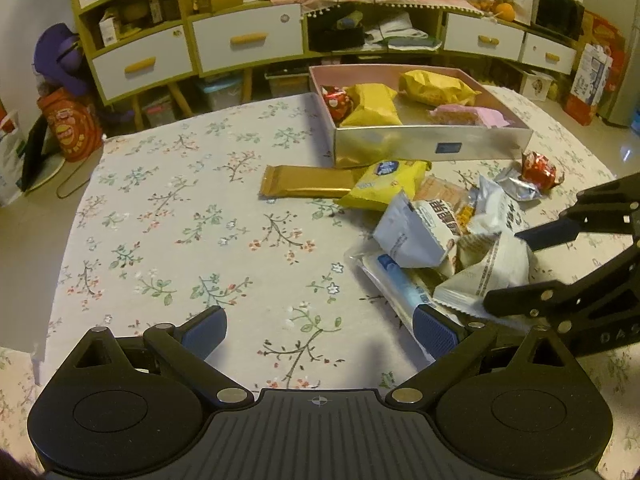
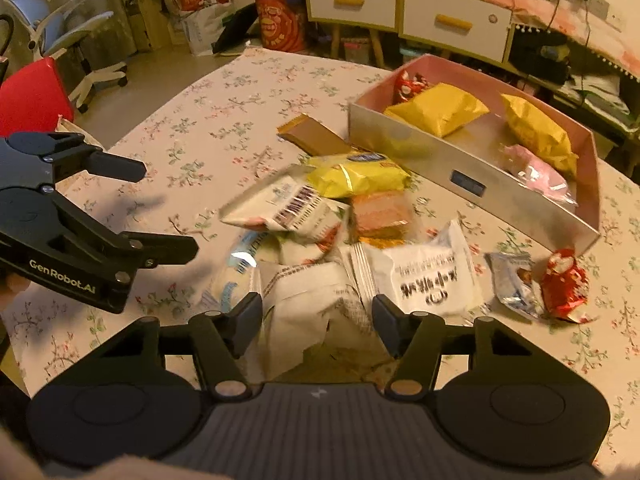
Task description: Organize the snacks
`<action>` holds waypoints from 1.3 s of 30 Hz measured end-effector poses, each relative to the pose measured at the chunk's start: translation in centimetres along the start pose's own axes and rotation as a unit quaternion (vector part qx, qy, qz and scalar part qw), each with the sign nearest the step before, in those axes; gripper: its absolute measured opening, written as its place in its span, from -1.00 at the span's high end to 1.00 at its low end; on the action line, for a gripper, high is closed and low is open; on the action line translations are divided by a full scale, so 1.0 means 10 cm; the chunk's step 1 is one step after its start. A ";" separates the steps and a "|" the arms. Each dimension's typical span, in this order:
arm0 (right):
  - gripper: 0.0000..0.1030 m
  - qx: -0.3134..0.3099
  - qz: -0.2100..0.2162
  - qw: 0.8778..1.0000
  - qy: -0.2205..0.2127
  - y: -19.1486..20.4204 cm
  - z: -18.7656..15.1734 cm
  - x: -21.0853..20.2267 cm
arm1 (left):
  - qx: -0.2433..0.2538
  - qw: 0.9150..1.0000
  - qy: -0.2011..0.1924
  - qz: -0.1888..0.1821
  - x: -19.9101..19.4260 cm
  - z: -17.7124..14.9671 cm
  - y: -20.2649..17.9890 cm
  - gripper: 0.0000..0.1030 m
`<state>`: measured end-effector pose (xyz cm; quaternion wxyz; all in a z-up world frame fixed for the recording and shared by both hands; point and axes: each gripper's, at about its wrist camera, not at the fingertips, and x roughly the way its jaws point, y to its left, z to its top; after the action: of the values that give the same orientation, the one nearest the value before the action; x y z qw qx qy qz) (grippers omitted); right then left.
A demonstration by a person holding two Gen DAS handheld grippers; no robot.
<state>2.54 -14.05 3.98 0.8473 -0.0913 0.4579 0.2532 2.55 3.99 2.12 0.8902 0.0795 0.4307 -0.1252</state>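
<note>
A pile of snack packets (image 1: 440, 236) lies on the floral tablecloth, also in the right wrist view (image 2: 340, 240). An open box (image 1: 432, 146) behind it holds two yellow bags (image 1: 376, 106), a red packet and a pink one; it also shows in the right wrist view (image 2: 472, 184). My left gripper (image 1: 320, 332) is open and empty, left of the pile. My right gripper (image 2: 316, 320) is open, its fingers on either side of a white packet (image 2: 312, 304) at the pile's near edge. In the left wrist view the right gripper (image 1: 508, 268) straddles a white packet (image 1: 488, 272).
A gold bar (image 1: 308, 182) and a yellow packet (image 1: 384, 184) lie before the box. A red wrapper (image 2: 564, 284) and a silver one lie right of the pile. Drawers and shelves (image 1: 248, 40) stand behind the table. A red chair (image 2: 32, 100) is at left.
</note>
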 end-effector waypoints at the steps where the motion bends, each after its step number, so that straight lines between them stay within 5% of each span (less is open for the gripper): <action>1: -0.13 -0.001 -0.005 1.000 0.002 -0.03 -0.01 -0.01 | 0.003 1.000 0.001 0.000 0.01 0.00 -0.02 -0.95; 8: -0.16 -0.027 -0.077 0.996 0.025 -0.13 -0.09 -0.06 | 0.004 1.000 0.012 -0.014 0.09 0.00 -0.11 -0.95; 17: -0.16 0.039 -0.010 0.999 0.019 -0.41 -0.09 -0.19 | -0.023 0.999 0.018 -0.046 0.20 0.07 -0.30 -0.87; 22: -0.22 0.025 -0.006 0.999 0.022 -0.36 -0.12 -0.15 | -0.031 0.998 0.030 -0.046 0.33 0.12 -0.40 -0.19; 27: -0.17 0.077 0.015 0.997 0.026 -0.48 -0.09 -0.17 | -0.046 0.997 0.043 -0.050 0.45 0.12 -0.41 0.00; 31: -0.32 0.106 0.010 0.994 0.032 -0.54 -0.09 -0.20 | -0.025 0.998 0.041 -0.037 0.46 0.13 -0.46 0.30; 39: -0.42 0.174 0.011 0.981 0.087 -0.59 -0.13 -0.09 | -0.016 0.998 0.053 -0.034 0.41 0.12 -0.42 0.53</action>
<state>4.21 -19.91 3.53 0.8043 0.0409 0.5679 0.1700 4.67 -0.95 -0.57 0.8627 0.0571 0.4814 -0.1444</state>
